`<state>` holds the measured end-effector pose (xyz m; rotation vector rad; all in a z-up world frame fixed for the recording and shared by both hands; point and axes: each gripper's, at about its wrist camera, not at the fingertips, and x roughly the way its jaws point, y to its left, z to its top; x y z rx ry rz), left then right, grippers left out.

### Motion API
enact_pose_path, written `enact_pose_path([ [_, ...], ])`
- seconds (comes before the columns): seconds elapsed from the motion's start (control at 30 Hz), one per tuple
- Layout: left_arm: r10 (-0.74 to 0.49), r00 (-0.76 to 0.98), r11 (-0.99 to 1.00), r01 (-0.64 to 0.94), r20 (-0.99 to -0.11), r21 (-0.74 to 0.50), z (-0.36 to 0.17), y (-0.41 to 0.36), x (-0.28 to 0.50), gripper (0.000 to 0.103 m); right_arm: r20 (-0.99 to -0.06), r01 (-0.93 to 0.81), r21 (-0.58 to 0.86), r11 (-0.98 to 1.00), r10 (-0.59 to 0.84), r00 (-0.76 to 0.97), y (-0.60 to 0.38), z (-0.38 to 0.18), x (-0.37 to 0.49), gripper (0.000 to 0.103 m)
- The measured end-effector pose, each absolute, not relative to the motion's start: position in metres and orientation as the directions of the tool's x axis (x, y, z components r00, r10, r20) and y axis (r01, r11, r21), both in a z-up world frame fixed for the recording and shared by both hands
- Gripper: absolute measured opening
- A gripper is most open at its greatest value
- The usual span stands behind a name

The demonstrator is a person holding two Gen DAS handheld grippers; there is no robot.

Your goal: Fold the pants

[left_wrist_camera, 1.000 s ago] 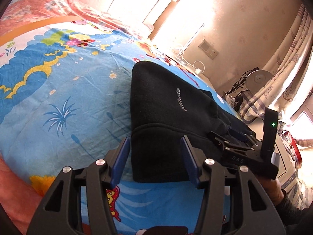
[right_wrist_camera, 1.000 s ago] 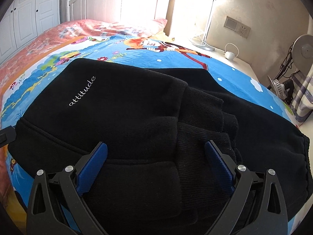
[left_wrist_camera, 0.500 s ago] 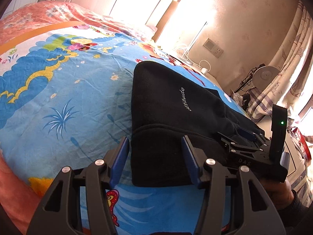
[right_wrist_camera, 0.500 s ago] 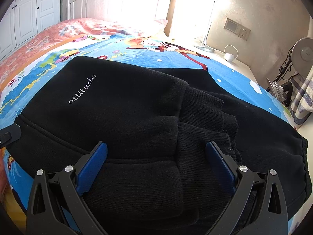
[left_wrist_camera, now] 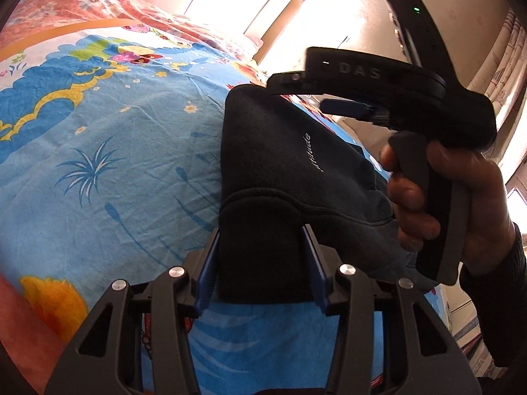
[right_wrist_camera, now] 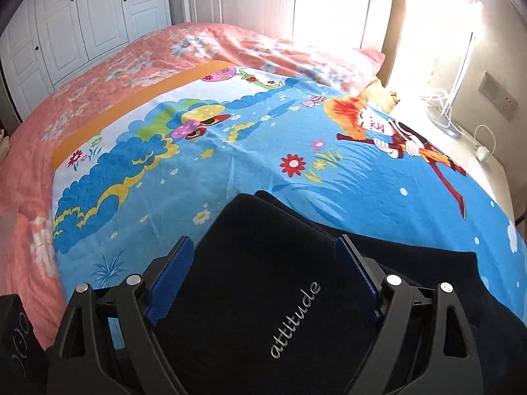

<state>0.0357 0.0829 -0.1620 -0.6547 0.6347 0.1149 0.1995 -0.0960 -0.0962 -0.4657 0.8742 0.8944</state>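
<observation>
Black pants (left_wrist_camera: 283,171) folded, lying on bed's cartoon sheet (left_wrist_camera: 108,151).

Left gripper (left_wrist_camera: 262,263): fingers (left_wrist_camera: 207,263) closing, one each side of near corner of folded stack; fabric fills gap between them, firm pinch not clear.

Right gripper (right_wrist_camera: 263,283): fingers (right_wrist_camera: 171,279) apart and closing, hovering over pants; "attitude" lettering (right_wrist_camera: 294,319) lies between them, toward right finger. No fabric pinched.

Hand (left_wrist_camera: 454,197) holding right gripper's handle sits right of and above left fingers.
</observation>
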Motion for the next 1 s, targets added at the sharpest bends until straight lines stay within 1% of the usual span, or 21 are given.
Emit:
enact_pose_path([
  [0.07,-0.095,0.808,0.791,-0.294,-0.582,-0.537,-0.162,0.083,0.036,0.047,-0.838,-0.817,0.004,0.576,0.448,0.312,-0.081,-0.111,0.210,0.073],
  [0.13,-0.090,0.810,0.790,-0.296,-0.579,-0.537,-0.162,0.083,0.035,0.047,-0.842,-0.798,-0.037,0.602,0.412,0.349,-0.076,-0.123,0.217,0.073],
  [0.23,-0.088,0.811,0.786,-0.301,-0.579,-0.540,-0.161,0.082,0.035,0.048,-0.834,-0.791,-0.066,0.608,0.402,0.378,-0.074,-0.134,0.217,0.073],
  [0.3,-0.081,0.810,0.779,-0.312,-0.581,-0.543,-0.160,0.080,0.034,0.051,-0.824,-0.786,-0.106,0.609,0.388,0.412,-0.072,-0.135,0.214,0.075],
  [0.33,-0.079,0.807,0.785,-0.312,-0.585,-0.536,-0.159,0.076,0.034,0.056,-0.821,-0.783,-0.119,0.611,0.383,0.424,-0.072,-0.135,0.214,0.075],
  [0.37,-0.067,0.801,0.800,-0.314,-0.595,-0.512,-0.157,0.071,0.034,0.059,-0.820,-0.781,-0.123,0.612,0.381,0.428,-0.072,-0.135,0.214,0.076],
  [0.43,-0.032,0.792,0.827,-0.322,-0.610,-0.462,-0.155,0.060,0.035,0.061,-0.822,-0.777,-0.115,0.620,0.380,0.424,-0.072,-0.136,0.217,0.079],
  [0.73,0.002,0.799,0.840,-0.327,-0.602,-0.432,-0.156,0.050,0.032,0.060,-0.829,-0.770,-0.116,0.627,0.365,0.423,-0.070,-0.140,0.221,0.085],
  [0.87,0.007,0.791,0.846,-0.331,-0.612,-0.418,-0.154,0.047,0.032,0.060,-0.843,-0.765,-0.102,0.636,0.353,0.406,-0.069,-0.143,0.226,0.091],
  [0.93,-0.005,0.781,0.848,-0.327,-0.625,-0.416,-0.153,0.046,0.037,0.060,-0.855,-0.766,-0.080,0.638,0.350,0.382,-0.068,-0.146,0.229,0.094],
  [0.97,-0.023,0.775,0.851,-0.317,-0.631,-0.420,-0.152,0.045,0.038,0.061,-0.862,-0.765,-0.073,0.640,0.345,0.371,-0.067,-0.147,0.231,0.099],
  [1.0,-0.053,0.771,0.850,-0.299,-0.635,-0.434,-0.151,0.045,0.038,0.061,-0.871,-0.764,-0.058,0.643,0.341,0.353,-0.066,-0.148,0.233,0.099],
])
